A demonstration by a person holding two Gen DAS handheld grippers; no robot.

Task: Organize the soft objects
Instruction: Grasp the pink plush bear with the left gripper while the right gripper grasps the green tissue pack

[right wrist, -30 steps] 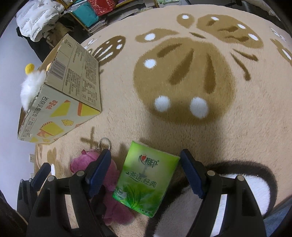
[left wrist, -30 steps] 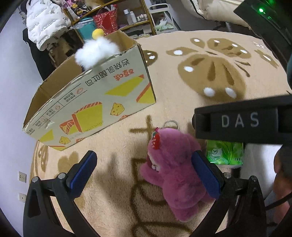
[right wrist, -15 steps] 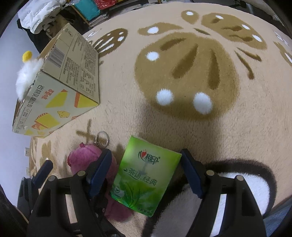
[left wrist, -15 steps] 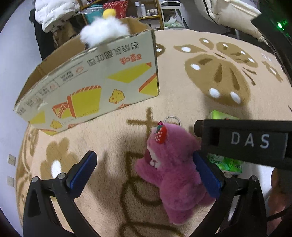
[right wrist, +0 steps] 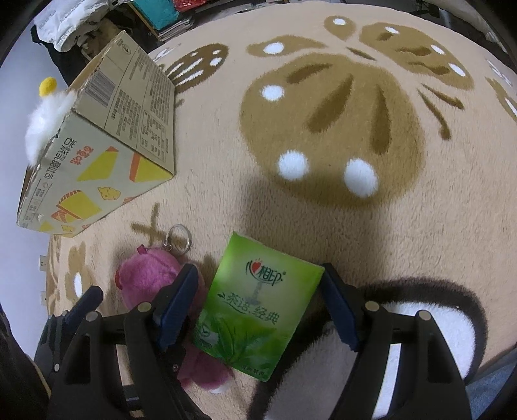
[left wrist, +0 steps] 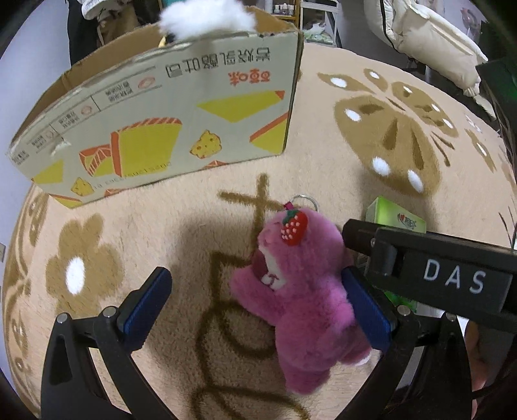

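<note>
A pink plush bear [left wrist: 300, 284] with a strawberry tag and key ring lies on the beige rug; it also shows in the right wrist view [right wrist: 148, 278]. My left gripper [left wrist: 255, 307] is open, its right pad against the bear's side. A green tissue pack [right wrist: 255, 307] lies beside the bear, partly hidden in the left wrist view [left wrist: 394, 218]. My right gripper [right wrist: 258, 310] is open and straddles the pack. An open cardboard box [left wrist: 161, 119] stands behind, with a white fluffy toy [left wrist: 203, 16] at its rim.
The rug [right wrist: 323, 129] has brown flower and paw patterns. Shelves, bags and a white jacket [right wrist: 64, 22] stand beyond the box. A cream cushion [left wrist: 426, 35] lies at the far right. The right gripper's body [left wrist: 436, 274] crosses the left wrist view.
My left gripper has moved forward and lower around the bear; the box looms larger. My right gripper has closed in around the tissue pack. Both stay open.
</note>
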